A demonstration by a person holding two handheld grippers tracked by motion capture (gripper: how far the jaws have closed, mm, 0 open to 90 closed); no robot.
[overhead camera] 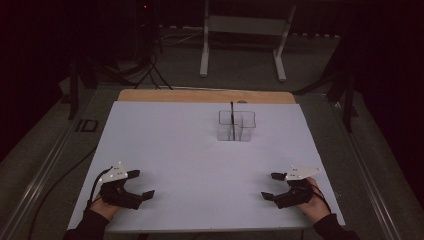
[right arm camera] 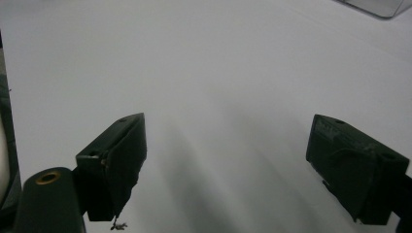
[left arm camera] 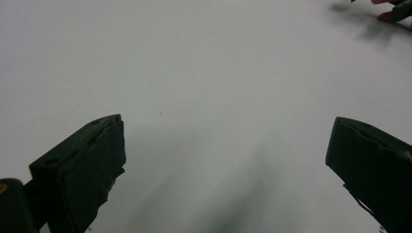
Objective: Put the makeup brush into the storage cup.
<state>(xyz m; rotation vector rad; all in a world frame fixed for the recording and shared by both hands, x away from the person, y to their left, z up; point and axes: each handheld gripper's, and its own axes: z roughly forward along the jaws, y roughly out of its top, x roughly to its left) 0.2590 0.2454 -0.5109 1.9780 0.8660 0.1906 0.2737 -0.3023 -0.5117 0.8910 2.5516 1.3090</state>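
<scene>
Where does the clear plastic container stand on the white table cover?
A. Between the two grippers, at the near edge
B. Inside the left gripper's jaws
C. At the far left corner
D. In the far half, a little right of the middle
D: in the high view the clear container stands in the far half of the white cover, slightly right of centre, well beyond the left gripper and right gripper, both open.

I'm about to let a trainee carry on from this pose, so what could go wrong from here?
1. The clear container looks light and transparent, hard to judge against the white table cover; a reaching tool could nudge or tip it.
2. The thin dark stick standing in it could topple if the container is bumped.
3. The left tool and right tool, both open, face each other; moving inward together, they might collide.
</scene>
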